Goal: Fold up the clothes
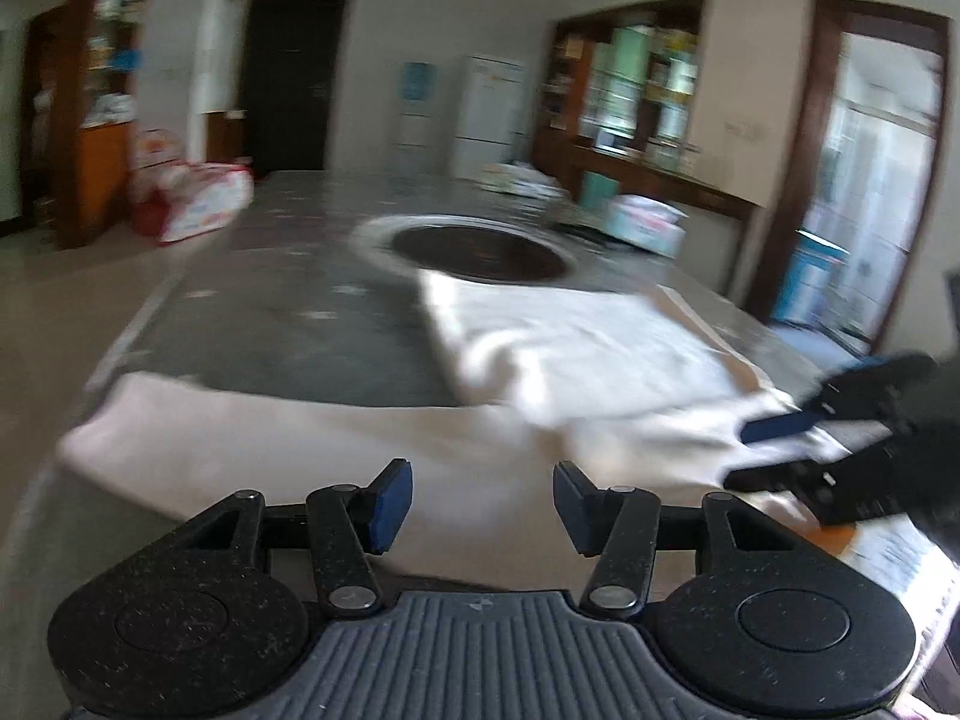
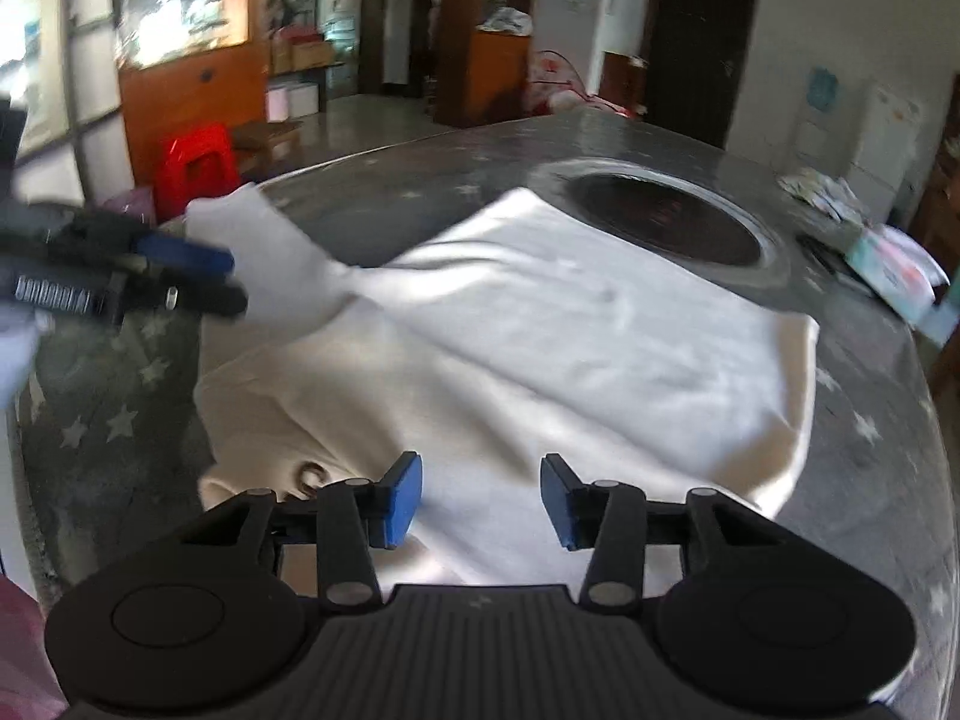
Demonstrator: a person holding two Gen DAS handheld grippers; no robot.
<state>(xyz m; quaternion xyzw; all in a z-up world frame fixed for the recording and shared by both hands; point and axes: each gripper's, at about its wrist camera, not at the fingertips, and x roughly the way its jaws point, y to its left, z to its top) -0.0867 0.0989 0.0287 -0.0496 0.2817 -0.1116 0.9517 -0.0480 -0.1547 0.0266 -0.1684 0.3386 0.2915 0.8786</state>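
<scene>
Furthest left, ahead of the left tongs (image 1: 483, 507), a sleeve (image 2: 258, 240) of the white garment (image 2: 540, 348) runs out toward the counter (image 1: 270, 312) edge. These tongs stand apart with nothing between the pads, hovering over the near hem. If they close too shallow there, I judge they would pinch only the top layer, and the fold would drag crooked.

The garment itself lies spread flat on the counter, directly ahead of and beneath both tongs, its far edge touching the rim of the round recess (image 2: 666, 216). A pull away from the tongs could slide cloth into that recess and bunch it.

To the right, the right tongs (image 2: 480, 501) are also parted and empty above the body of the garment, close beside the left pair. With both views blurred, the two pairs look near enough to knock together, or to grab mismatched points so the crease lands skewed. Beyond the right tongs, loose packets (image 2: 894, 264) sit near the garment's corner and could be swept by it.
</scene>
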